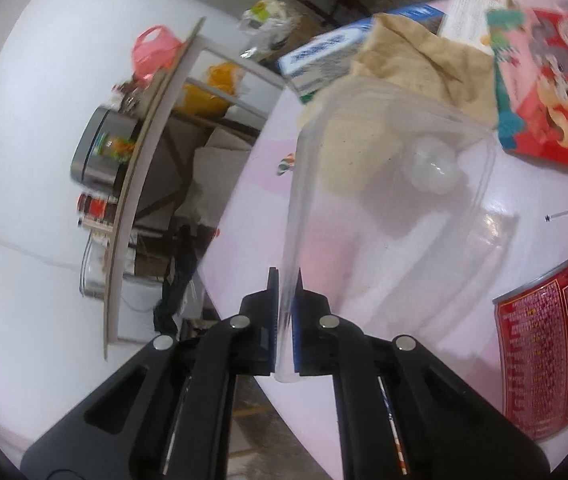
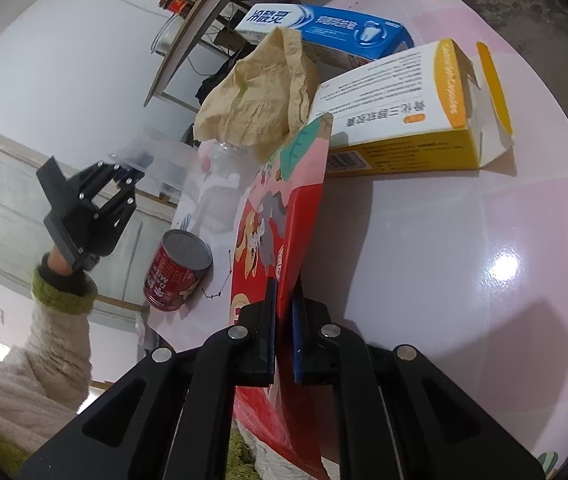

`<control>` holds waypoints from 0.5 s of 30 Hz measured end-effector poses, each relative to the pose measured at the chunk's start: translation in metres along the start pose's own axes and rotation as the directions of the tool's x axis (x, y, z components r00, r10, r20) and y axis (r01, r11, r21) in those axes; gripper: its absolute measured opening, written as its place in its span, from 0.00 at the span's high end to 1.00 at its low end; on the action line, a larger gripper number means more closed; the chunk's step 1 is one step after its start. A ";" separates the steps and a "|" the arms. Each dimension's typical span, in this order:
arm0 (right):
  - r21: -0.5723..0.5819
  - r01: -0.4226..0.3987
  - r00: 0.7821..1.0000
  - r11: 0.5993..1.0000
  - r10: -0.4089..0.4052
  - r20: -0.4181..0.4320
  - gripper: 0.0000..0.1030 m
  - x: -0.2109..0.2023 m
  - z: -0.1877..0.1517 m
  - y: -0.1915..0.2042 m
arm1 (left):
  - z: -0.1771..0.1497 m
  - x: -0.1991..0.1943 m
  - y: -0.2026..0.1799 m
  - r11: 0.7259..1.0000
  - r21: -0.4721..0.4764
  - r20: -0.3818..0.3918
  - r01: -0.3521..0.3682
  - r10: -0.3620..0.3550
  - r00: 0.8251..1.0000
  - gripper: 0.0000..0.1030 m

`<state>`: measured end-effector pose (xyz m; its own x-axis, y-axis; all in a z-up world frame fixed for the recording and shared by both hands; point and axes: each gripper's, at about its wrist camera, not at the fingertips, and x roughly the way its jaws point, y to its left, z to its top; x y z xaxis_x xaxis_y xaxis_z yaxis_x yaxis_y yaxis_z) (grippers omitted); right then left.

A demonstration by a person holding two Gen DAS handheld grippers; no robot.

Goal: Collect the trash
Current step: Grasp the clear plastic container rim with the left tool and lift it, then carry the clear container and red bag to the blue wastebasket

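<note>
My left gripper (image 1: pixel 286 316) is shut on the rim of a clear plastic cup (image 1: pixel 388 208), held tilted above the pink table (image 1: pixel 524 200); the gripper (image 2: pixel 127 174) and cup (image 2: pixel 155 152) also show in the right wrist view. My right gripper (image 2: pixel 284 316) is shut on the edge of a red and pink cartoon-printed bag (image 2: pixel 279 216), lifting it upright; the bag also shows in the left wrist view (image 1: pixel 552 92). A red milk can (image 1: pixel 544 356) stands on the table, also in the right wrist view (image 2: pixel 177 272). A crumpled brown paper bag (image 2: pixel 255 96) lies behind.
A blue toothpaste box (image 2: pixel 332 28) and an opened yellow and white medicine box (image 2: pixel 412 116) lie at the back of the table (image 2: pixel 464 240). A shelf with jars and bags (image 1: pixel 123 152) stands beyond the table's left edge. A small candy wrapper (image 1: pixel 286 164) lies near the edge.
</note>
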<state>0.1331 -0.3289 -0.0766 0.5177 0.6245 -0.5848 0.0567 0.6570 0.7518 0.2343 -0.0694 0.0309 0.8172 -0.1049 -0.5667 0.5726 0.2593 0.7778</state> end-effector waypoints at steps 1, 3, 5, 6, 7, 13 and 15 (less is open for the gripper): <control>0.004 -0.002 1.000 1.000 0.002 0.002 0.94 -0.001 0.000 -0.001 | -0.002 -0.002 0.006 0.999 -0.033 -0.002 0.007 -0.007 1.000 0.96; 0.006 0.003 1.000 1.000 -0.003 0.013 0.94 -0.003 -0.001 0.000 | -0.007 -0.007 0.019 0.994 -0.107 -0.002 0.019 -0.020 1.000 0.96; 0.001 0.004 1.000 1.000 -0.004 0.021 0.94 -0.006 -0.002 0.002 | -0.013 -0.016 0.032 0.980 -0.193 0.003 0.037 -0.037 0.999 0.96; -0.003 0.004 1.000 1.000 -0.004 0.028 0.94 -0.009 -0.002 0.004 | -0.016 -0.021 0.038 0.971 -0.236 0.006 0.046 -0.046 0.999 0.96; -0.008 0.003 0.999 1.000 -0.003 0.033 0.94 -0.010 -0.003 0.006 | -0.020 -0.026 0.046 0.955 -0.292 0.011 0.056 -0.056 0.998 0.96; -0.047 -0.012 0.997 0.999 0.016 0.072 0.94 -0.029 -0.005 0.021 | -0.042 -0.058 0.080 0.822 -0.554 0.052 0.132 -0.124 0.991 0.97; -0.058 -0.019 0.996 0.998 0.024 0.088 0.94 -0.037 -0.005 0.025 | -0.051 -0.067 0.092 0.733 -0.655 0.086 0.183 -0.168 0.982 0.97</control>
<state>0.1112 -0.3330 -0.0380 0.5918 0.6006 -0.5377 -0.0028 0.6685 0.7437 0.2295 0.0101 0.1266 0.7121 -0.2295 -0.6635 0.5266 0.7997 0.2885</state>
